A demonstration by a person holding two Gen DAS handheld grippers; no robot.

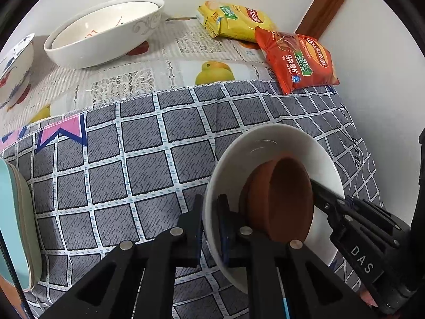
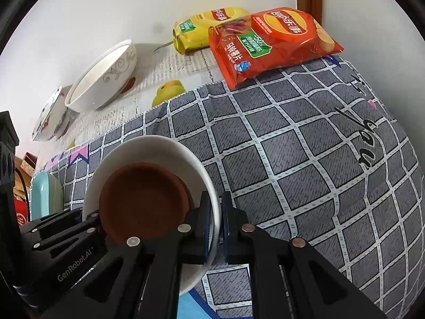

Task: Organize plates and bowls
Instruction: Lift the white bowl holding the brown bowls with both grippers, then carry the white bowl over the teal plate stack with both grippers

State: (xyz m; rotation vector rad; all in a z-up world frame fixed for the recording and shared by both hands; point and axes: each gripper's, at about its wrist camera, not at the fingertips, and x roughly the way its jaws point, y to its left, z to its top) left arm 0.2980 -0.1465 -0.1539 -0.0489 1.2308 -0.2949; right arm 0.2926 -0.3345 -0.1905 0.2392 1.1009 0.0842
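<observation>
A white bowl (image 1: 279, 143) holds a brown dish (image 1: 281, 199) and is held above the grey checked cloth (image 1: 127, 164). My left gripper (image 1: 211, 228) is shut on the bowl's left rim. My right gripper (image 2: 216, 220) is shut on the opposite rim of the white bowl (image 2: 148, 146), with the brown dish (image 2: 143, 202) inside. The right gripper also shows in the left wrist view (image 1: 353, 212). A large white patterned bowl (image 1: 103, 32) with another bowl nested inside stands at the back, and a small blue-and-red painted bowl (image 1: 16, 63) stands to its left.
A yellow chip bag (image 1: 233, 21) and a red chip bag (image 1: 297, 61) lie at the back right by the wall. A light blue and green stack of plates (image 1: 13, 220) sits at the left edge. A wooden door frame (image 1: 326, 2) stands behind.
</observation>
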